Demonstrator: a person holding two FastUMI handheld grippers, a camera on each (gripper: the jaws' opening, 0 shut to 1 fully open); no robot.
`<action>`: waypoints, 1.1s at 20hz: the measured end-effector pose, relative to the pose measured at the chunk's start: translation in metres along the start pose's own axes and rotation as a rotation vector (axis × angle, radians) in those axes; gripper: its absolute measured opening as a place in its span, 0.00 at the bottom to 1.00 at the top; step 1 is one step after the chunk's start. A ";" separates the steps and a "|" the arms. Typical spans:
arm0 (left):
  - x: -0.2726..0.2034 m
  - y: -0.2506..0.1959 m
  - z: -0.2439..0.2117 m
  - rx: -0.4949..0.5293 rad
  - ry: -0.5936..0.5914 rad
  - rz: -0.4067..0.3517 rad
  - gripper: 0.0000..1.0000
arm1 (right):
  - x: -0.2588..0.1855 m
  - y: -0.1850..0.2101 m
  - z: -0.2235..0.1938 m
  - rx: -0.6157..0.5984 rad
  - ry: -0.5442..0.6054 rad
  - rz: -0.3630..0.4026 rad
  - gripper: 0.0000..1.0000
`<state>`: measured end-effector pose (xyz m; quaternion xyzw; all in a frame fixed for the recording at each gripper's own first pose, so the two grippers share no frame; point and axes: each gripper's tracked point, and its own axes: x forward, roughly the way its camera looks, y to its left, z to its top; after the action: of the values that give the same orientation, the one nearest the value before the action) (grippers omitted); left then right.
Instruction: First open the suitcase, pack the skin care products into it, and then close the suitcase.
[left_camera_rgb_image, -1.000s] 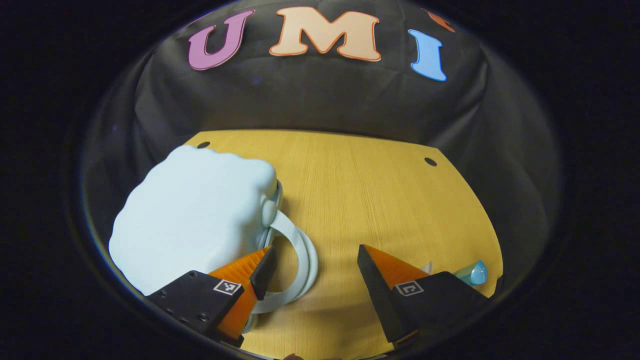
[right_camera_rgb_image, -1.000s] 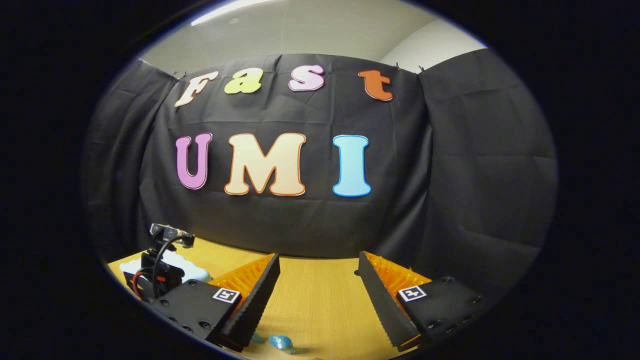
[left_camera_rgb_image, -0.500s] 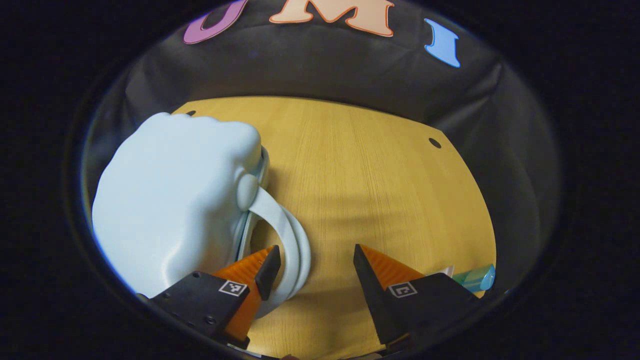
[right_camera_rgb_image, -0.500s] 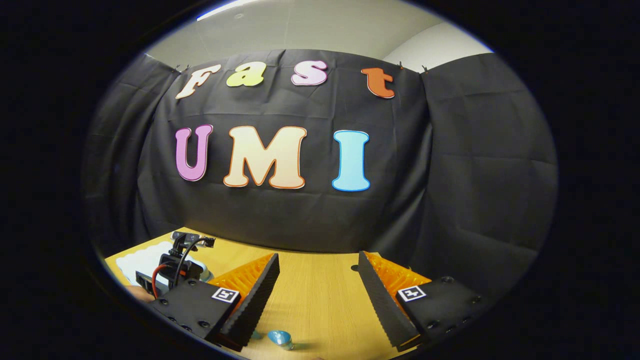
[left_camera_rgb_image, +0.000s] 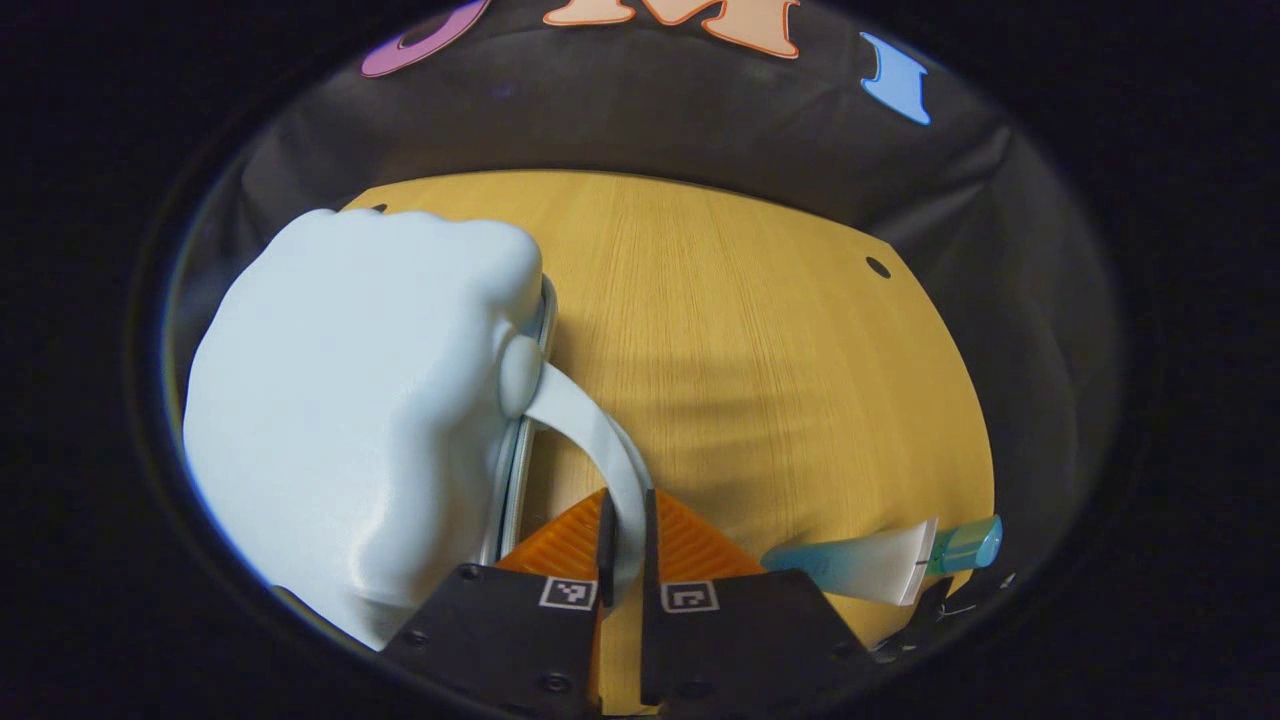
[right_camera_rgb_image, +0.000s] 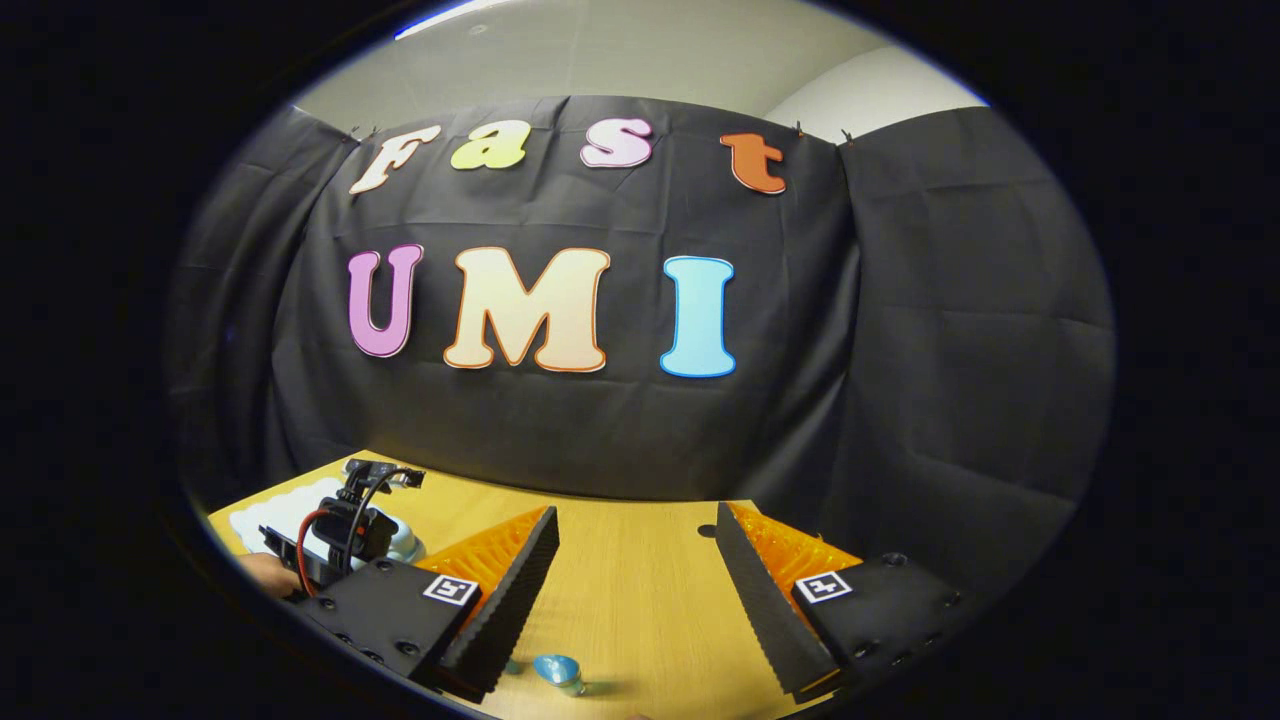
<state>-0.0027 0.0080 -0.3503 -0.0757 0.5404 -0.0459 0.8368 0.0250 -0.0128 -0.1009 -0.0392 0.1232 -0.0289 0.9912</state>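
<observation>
So the left gripper (left_camera_rgb_image: 625, 545) is pinched onto the suitcase handle (left_camera_rgb_image: 600, 440), both fingers pressing the pale strap. The light blue suitcase (left_camera_rgb_image: 350, 400) lies closed at the left of the wooden table (left_camera_rgb_image: 760, 360). A skin care tube (left_camera_rgb_image: 870, 562) with a teal cap lies just right of that gripper. The right gripper (right_camera_rgb_image: 637, 590) hangs above the table, fingers spread wide, gripping nothing.
</observation>
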 end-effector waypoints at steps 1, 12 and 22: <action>-0.003 -0.001 0.002 -0.003 -0.002 -0.013 0.09 | 0.000 0.002 0.001 -0.002 -0.004 0.004 1.00; -0.048 -0.011 0.036 0.074 -0.105 -0.013 0.01 | -0.005 0.016 0.004 0.021 -0.032 0.036 0.99; -0.128 0.018 0.098 0.069 -0.247 -0.043 0.01 | -0.009 0.051 0.007 0.049 -0.045 0.094 1.00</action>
<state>0.0341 0.0532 -0.1988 -0.0637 0.4296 -0.0726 0.8978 0.0202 0.0394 -0.0957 -0.0097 0.1018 0.0156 0.9946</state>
